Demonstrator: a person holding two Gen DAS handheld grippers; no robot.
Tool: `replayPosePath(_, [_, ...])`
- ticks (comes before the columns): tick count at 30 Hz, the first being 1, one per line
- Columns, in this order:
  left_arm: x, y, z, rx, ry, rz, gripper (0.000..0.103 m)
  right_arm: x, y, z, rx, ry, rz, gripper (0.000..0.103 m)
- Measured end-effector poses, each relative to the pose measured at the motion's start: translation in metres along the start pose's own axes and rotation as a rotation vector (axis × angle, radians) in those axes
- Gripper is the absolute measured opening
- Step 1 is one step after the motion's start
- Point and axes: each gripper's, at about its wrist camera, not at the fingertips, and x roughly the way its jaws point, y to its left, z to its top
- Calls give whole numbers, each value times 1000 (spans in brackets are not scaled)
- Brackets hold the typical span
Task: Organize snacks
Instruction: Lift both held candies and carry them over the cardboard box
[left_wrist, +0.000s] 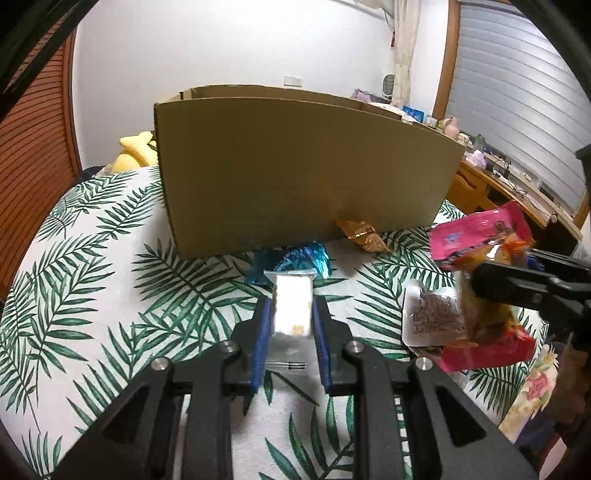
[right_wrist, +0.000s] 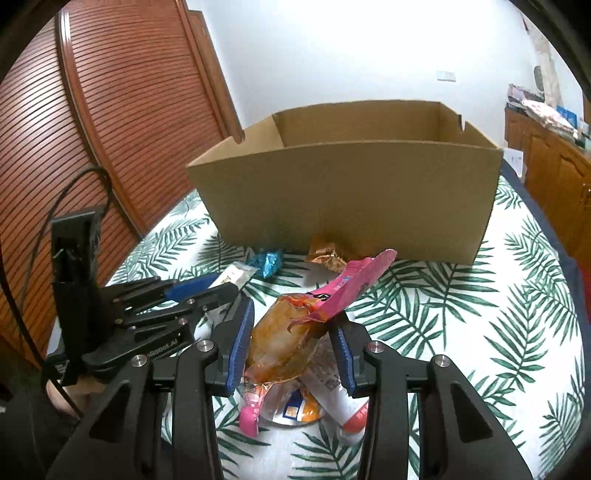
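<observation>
An open cardboard box (left_wrist: 303, 173) stands on the leaf-print table; it also shows in the right wrist view (right_wrist: 347, 199). My left gripper (left_wrist: 291, 306) is shut on a silver foil packet (left_wrist: 291, 310) held just above the table in front of the box; the packet's tip shows in the right wrist view (right_wrist: 238, 275). My right gripper (right_wrist: 291, 328) is shut on a pink and orange snack bag (right_wrist: 295, 332), lifted off the table; the bag also shows in the left wrist view (left_wrist: 484, 284). A blue wrapper (left_wrist: 295, 260) and a gold wrapper (left_wrist: 364, 234) lie by the box's front wall.
A white-backed packet (left_wrist: 432, 317) lies under the pink bag, and more packets (right_wrist: 295, 406) lie below my right gripper. A wooden slatted door (right_wrist: 92, 129) is at the left. A cluttered desk (left_wrist: 509, 177) stands at the right. A yellow plush (left_wrist: 135, 151) lies behind the box.
</observation>
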Motion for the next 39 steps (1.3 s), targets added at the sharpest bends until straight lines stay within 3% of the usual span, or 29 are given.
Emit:
replayPosePath(20, [-6,-2,0,16,-33,11,20,-33,-4,6,-28,-101,-24,40])
replayPosePath(30, [-13,2,6,-5,-37,-40,20,-35,-22,24,-41,-135,-32,40])
replayPosePath(39, [-45,-6,46,38,-159,-65,20,-39,-32,43,-45,-178,-28,40])
